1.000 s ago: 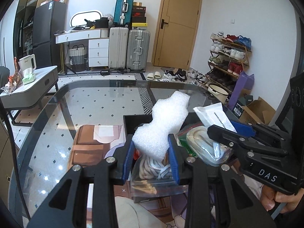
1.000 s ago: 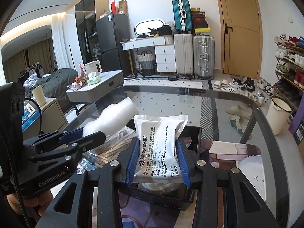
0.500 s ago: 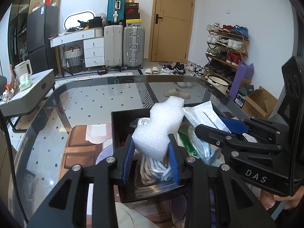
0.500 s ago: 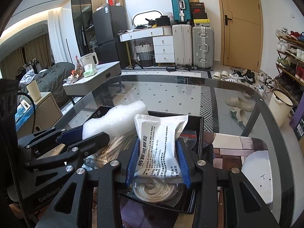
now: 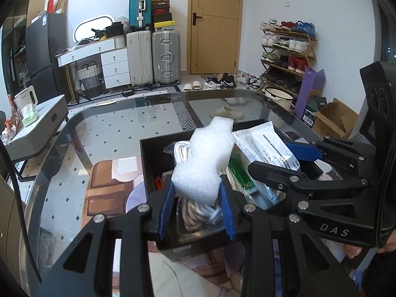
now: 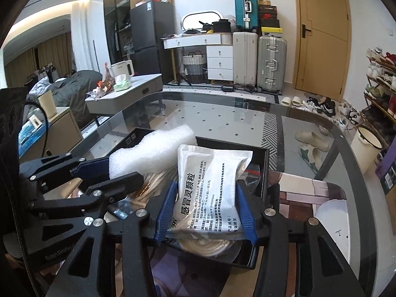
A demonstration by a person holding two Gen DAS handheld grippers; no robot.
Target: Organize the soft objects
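Note:
My left gripper (image 5: pixel 195 210) is shut on a white foam piece (image 5: pixel 208 158) and holds it above a black box (image 5: pixel 148 163). The box holds bagged cords (image 5: pixel 198 210) and a green packet (image 5: pixel 241 175). My right gripper (image 6: pixel 205 212) is shut on a white printed pouch (image 6: pixel 210 188) above the same box (image 6: pixel 259 173). A coiled cord in a bag (image 6: pixel 208 247) lies under the pouch. The foam (image 6: pixel 153 153) and the left gripper (image 6: pixel 99 173) show at the left of the right wrist view. The right gripper (image 5: pixel 284 158) with the pouch (image 5: pixel 267 146) shows at the right of the left wrist view.
The box rests on a glass table (image 5: pixel 123 123) with a printed mat (image 5: pixel 109 193) under it. A white plate (image 6: pixel 334 222) lies to the box's right. Suitcases (image 5: pixel 153 54), a door (image 5: pixel 212 22) and a shoe rack (image 5: pixel 287 54) stand behind.
Both grippers, still holding the foam and the pouch, have pulled back and risen a little over the box. More of the box's inside shows.

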